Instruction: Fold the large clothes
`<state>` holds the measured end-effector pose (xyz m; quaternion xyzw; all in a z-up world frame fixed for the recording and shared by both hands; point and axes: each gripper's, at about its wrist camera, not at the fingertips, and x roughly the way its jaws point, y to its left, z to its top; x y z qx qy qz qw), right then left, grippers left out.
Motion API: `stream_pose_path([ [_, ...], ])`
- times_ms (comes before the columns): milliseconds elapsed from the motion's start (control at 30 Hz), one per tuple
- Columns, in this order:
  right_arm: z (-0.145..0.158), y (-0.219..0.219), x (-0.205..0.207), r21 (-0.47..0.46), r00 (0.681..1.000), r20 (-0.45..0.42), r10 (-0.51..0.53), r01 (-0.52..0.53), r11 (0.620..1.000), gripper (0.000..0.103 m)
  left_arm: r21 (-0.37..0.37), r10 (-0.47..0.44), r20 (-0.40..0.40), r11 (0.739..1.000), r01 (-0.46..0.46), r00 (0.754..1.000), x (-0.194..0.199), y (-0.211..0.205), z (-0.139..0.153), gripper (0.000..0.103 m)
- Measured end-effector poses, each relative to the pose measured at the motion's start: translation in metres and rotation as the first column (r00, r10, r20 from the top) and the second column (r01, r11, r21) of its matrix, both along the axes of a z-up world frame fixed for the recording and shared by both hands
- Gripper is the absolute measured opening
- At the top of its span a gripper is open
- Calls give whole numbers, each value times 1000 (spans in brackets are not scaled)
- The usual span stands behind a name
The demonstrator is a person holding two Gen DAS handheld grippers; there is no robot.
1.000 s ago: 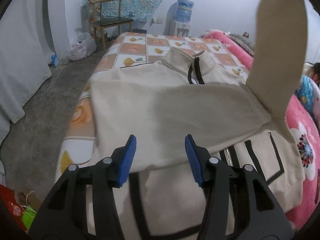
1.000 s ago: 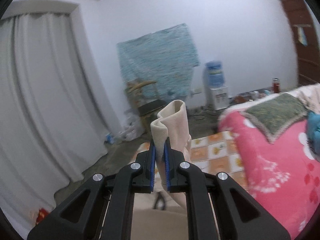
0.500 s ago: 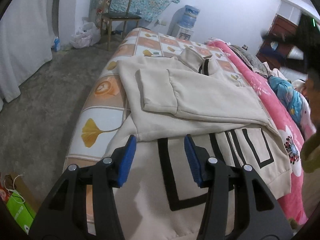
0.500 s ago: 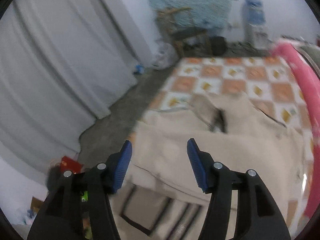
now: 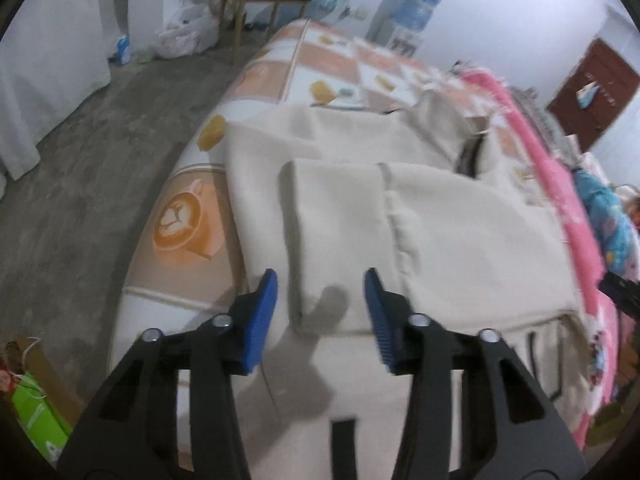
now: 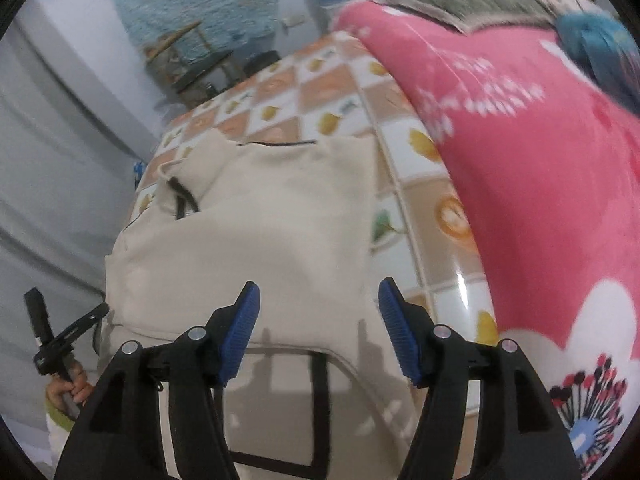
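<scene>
Both sleeves appear to be laid across the chest of the cream zip-up jacket, which is spread flat on the bed over its checked orange-and-white sheet, collar away from the cameras and the black-trimmed hem nearest them, beside a pink floral quilt. The sleeve-folding step is judged finished, and the step now in hand is the reach for the lower part of the garment. The left hand-held gripper is held wide open and empty just above the cuff of the folded sleeve; the right hand-held gripper is likewise spread and empty above the jacket's right side, near the hem band. The next move probably calls for both sides of the hem to be pinched and carried up toward the collar, though motion blur leaves the exact hem edge uncertain. Compared with a second ago, the sleeve clamped and lifted by the right hand-held gripper has been released and laid down, and both cameras have been brought lower and closer to the fabric.
</scene>
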<state>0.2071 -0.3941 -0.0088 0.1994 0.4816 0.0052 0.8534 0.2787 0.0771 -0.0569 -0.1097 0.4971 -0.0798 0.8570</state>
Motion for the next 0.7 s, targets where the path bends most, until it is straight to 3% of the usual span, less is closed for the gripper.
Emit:
stream_pose_path([
  [67, -5, -2, -3, 9, 1000, 0, 5, -5, 1000, 60, 26, 12, -13, 1000, -12, 1000, 4, -2, -6, 34],
  [167, -11, 13, -10, -56, 998, -10, 68, -69, 996, 60, 48, 26, -8, 999, -25, 1000, 3, -1, -8, 27],
  [267, -17, 33, -14, -202, 986, -44, 158, -164, 966, 60, 73, 29, 1, 997, -29, 1000, 1, -1, -7, 19],
  [367, -24, 52, -16, -324, 971, -86, 222, -238, 916, 60, 105, 10, 33, 994, -13, 999, -5, -4, 2, 1],
  [533, -29, 59, -25, -406, 962, -107, 251, -273, 872, 60, 97, -21, 91, 995, 13, 996, -19, -7, 25, 1],
  [667, -35, 59, -27, -440, 962, -122, 246, -274, 855, 60, 76, -32, 60, 997, 28, 998, -17, -5, 25, 3],
  [700, -37, 59, -27, -443, 963, -120, 243, -271, 855, 60, 72, -29, 44, 997, 26, 999, -15, -4, 22, 8],
])
